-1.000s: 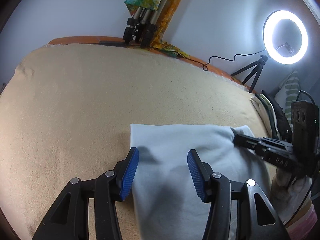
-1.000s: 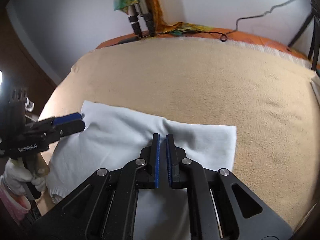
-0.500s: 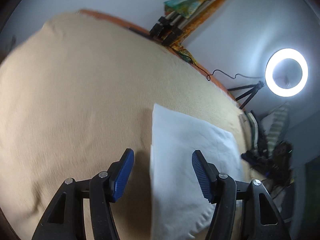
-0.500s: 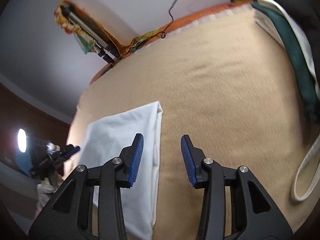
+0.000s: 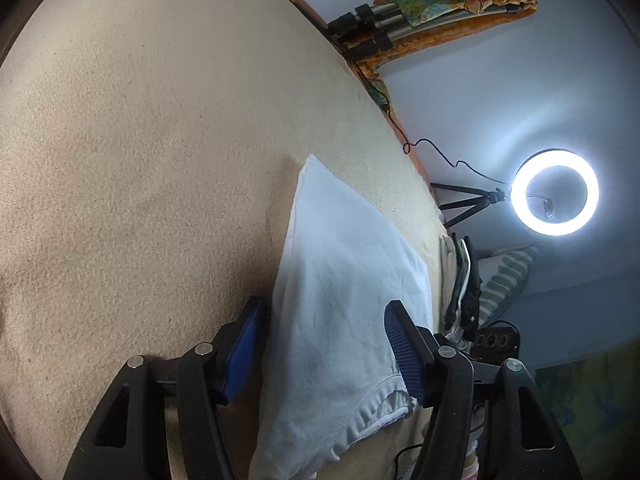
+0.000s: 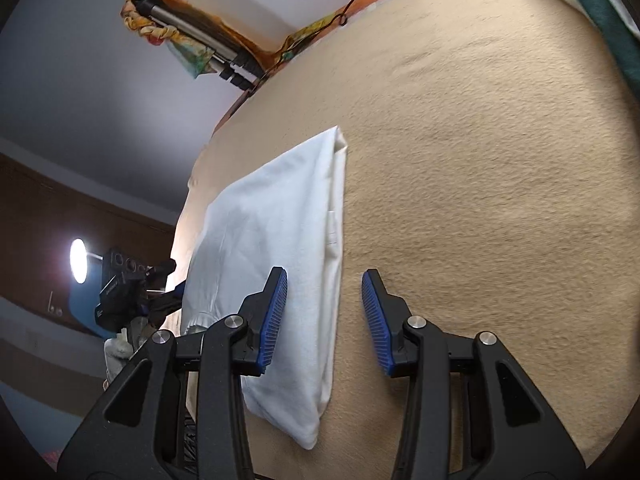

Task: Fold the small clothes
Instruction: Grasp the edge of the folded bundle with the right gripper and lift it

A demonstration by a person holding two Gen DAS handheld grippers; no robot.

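Between the blue pads of the left tongs (image 5: 324, 344): a wide gap, nothing gripped, spread over the hemmed end of the white garment (image 5: 344, 304) without visibly touching it. Right tongs (image 6: 324, 316) likewise released and spread wide, straddling the folded edge of the garment (image 6: 280, 240), one pad above cloth, the other above bare blanket (image 6: 480, 160). A second ago clamped on the cloth, those right tongs; now let go, and both pulled back and turned to a new angle. Reads as one fold just laid down and released. Garment lying flat as a narrow folded rectangle on the beige blanket, layered edges visible along one long side. Probably one more fold across still to come, or a move to the stack of clothes (image 5: 460, 280) at the blanket's edge. Beyond that, a lit ring light (image 5: 556, 192) and a folded tripod (image 5: 376, 28) against the wall.
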